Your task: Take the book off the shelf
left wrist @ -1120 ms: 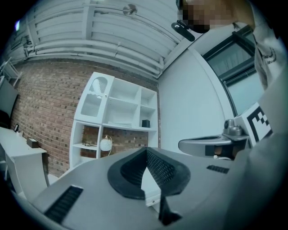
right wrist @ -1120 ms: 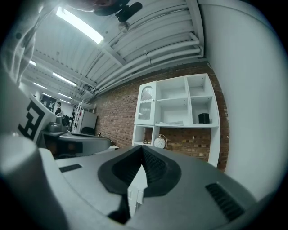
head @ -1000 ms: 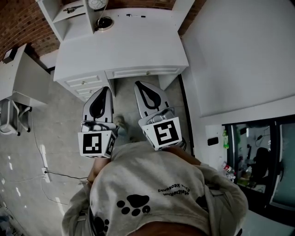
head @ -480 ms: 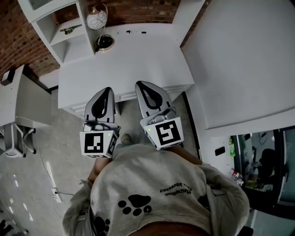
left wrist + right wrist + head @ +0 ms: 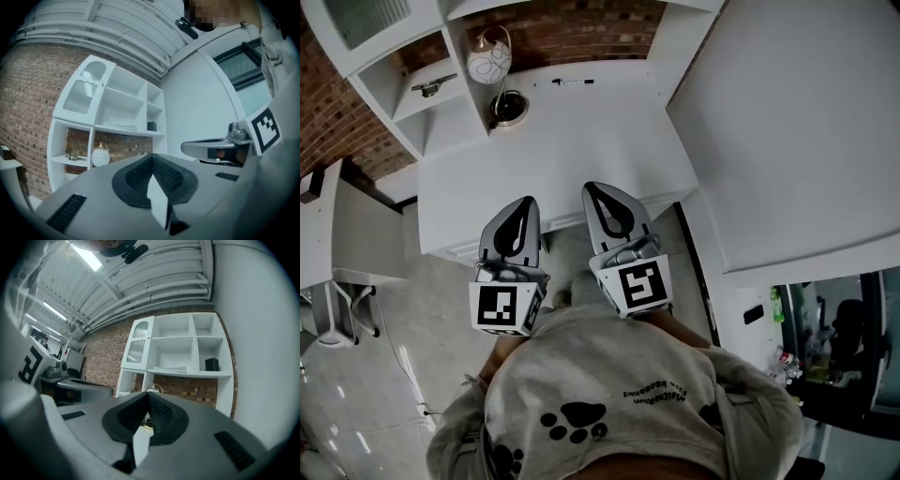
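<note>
Hovering over the desk (image 5: 581,131) edge, left gripper (image 5: 522,208) and right gripper (image 5: 598,192) are closed, empty; open desktop ahead; one book (image 5: 169,368) on shelf (image 5: 187,373).

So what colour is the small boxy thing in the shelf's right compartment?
Black; the boxy thing shows best in the right gripper view.

White shelf (image 5: 173,352) and white worktop (image 5: 572,150) against a red-brown brick wall (image 5: 572,28). The grey left gripper (image 5: 522,202) and right gripper (image 5: 593,188) carry black-and-white square markers. The grey sweatshirt (image 5: 656,356) has a black paw print.
</note>
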### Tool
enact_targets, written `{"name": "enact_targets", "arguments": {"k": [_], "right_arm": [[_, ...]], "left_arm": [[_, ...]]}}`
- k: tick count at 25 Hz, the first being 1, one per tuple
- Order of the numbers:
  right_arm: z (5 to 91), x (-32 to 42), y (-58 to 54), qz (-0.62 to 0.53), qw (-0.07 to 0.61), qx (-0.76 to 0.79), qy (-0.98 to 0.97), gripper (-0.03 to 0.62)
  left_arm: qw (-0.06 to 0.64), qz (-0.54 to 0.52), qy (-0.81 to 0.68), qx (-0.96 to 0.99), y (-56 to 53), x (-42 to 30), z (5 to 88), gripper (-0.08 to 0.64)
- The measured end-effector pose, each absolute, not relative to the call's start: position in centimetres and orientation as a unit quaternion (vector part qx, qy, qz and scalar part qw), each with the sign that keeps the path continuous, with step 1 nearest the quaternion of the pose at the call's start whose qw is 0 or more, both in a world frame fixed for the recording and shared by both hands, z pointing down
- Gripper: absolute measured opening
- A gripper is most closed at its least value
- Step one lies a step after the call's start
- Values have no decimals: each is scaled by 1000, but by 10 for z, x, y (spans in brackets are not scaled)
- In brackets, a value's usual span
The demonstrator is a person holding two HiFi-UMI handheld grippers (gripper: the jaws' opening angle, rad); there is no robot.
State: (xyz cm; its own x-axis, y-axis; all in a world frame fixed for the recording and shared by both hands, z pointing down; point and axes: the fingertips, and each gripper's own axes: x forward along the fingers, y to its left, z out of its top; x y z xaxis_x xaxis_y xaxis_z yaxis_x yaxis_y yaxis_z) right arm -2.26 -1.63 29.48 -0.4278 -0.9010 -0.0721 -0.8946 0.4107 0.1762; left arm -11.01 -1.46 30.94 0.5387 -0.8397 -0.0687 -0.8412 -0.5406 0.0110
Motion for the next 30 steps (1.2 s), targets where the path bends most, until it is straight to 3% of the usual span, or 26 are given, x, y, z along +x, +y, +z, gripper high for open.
{"name": "enact_targets", "arguments": {"k": [30], "right_arm": [[274, -8, -220, -126, -2, 455, -881, 17]], "left_arm": [[23, 40, 532, -846, -203, -84, 300, 9]]}}
